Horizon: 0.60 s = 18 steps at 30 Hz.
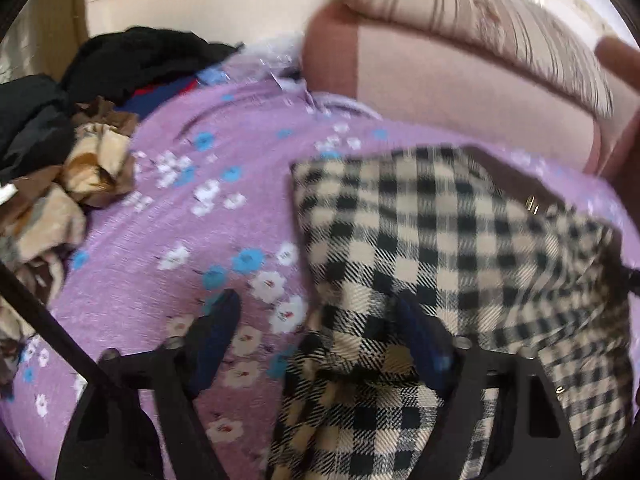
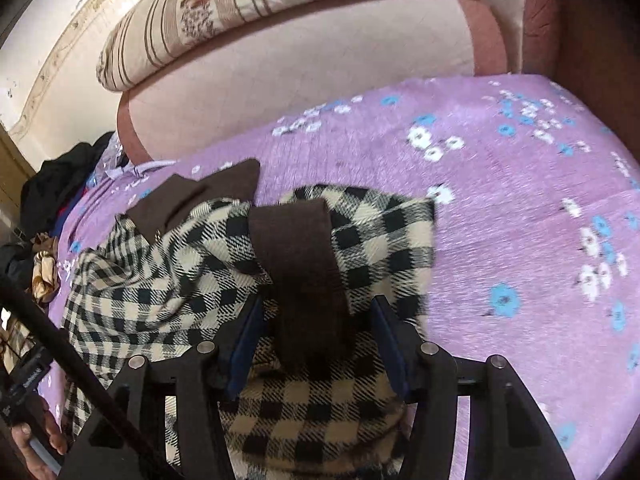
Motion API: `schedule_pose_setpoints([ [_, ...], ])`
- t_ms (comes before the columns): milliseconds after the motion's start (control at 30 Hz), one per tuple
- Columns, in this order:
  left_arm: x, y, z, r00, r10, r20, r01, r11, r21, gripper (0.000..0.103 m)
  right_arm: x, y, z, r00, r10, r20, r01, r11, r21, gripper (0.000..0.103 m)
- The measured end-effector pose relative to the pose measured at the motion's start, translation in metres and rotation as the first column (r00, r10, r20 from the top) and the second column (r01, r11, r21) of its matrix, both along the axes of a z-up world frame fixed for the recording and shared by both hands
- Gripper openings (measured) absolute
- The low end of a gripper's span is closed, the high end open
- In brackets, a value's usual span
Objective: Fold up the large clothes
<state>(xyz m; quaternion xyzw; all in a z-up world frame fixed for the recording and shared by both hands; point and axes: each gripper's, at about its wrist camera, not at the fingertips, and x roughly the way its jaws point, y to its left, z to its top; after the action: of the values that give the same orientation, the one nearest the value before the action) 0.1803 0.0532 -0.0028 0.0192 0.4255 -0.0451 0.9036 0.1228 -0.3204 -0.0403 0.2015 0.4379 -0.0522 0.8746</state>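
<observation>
A black-and-cream checked coat (image 1: 440,240) with brown collar and cuffs lies on the purple flowered bedsheet (image 1: 168,248). My left gripper (image 1: 320,312) is open over the coat's left edge, one finger on the sheet, the other on the check cloth. In the right wrist view the coat (image 2: 168,272) is bunched, and its brown cuff (image 2: 304,264) lies between the fingers of my right gripper (image 2: 316,312). The jaws stand apart around the sleeve; a firm pinch does not show.
A heap of dark and tan clothes (image 1: 52,152) sits at the left of the bed. A pink padded headboard (image 2: 304,88) and a striped pillow (image 2: 248,4) stand behind. A black rod (image 2: 72,356) crosses the lower left. The sheet (image 2: 520,240) lies bare to the right.
</observation>
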Motion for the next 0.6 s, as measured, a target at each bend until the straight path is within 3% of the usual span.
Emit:
schedule_pose_setpoints([
  [33,0.003,-0.001,-0.006,0.999,-0.019,-0.037,0.019,1.0,-0.013,0.043,0.003,0.002,-0.003,1.0,0.013,-0.008,-0.013,1.0,0.021,0.031],
  [67,0.006,-0.002,-0.01,0.997,-0.035,-0.066,0.032,0.999,-0.04,0.024,0.005,0.004,-0.005,1.0,0.023,-0.017,-0.022,0.998,0.053,0.006],
  [100,0.007,-0.001,-0.008,0.997,-0.027,-0.077,0.022,0.998,-0.056,0.016,0.004,0.003,-0.006,0.999,0.029,-0.019,-0.026,0.995,0.101,0.004],
  [167,0.007,0.001,0.0,0.995,-0.02,-0.095,0.014,0.998,-0.06,0.009,-0.004,-0.002,0.001,1.0,0.022,-0.008,-0.021,0.981,0.191,0.004],
  [367,-0.001,0.016,0.028,0.994,-0.013,-0.104,-0.003,0.989,-0.151,0.009,-0.049,-0.024,0.024,0.999,-0.024,0.039,0.006,0.916,0.402,0.004],
  [433,-0.001,0.016,0.023,0.991,-0.007,-0.131,-0.01,0.992,-0.13,0.009,-0.056,-0.027,0.015,0.999,-0.033,-0.011,0.035,0.932,0.36,0.004],
  [533,-0.003,0.01,0.007,0.985,0.016,-0.174,-0.023,0.999,-0.037,0.01,-0.065,-0.028,0.009,0.994,-0.077,-0.08,0.09,0.979,0.183,0.006],
  [600,-0.005,0.006,0.0,0.982,0.017,-0.186,-0.016,1.0,0.004,0.012,-0.075,-0.028,0.015,0.994,-0.1,-0.052,0.107,0.983,0.152,0.007],
])
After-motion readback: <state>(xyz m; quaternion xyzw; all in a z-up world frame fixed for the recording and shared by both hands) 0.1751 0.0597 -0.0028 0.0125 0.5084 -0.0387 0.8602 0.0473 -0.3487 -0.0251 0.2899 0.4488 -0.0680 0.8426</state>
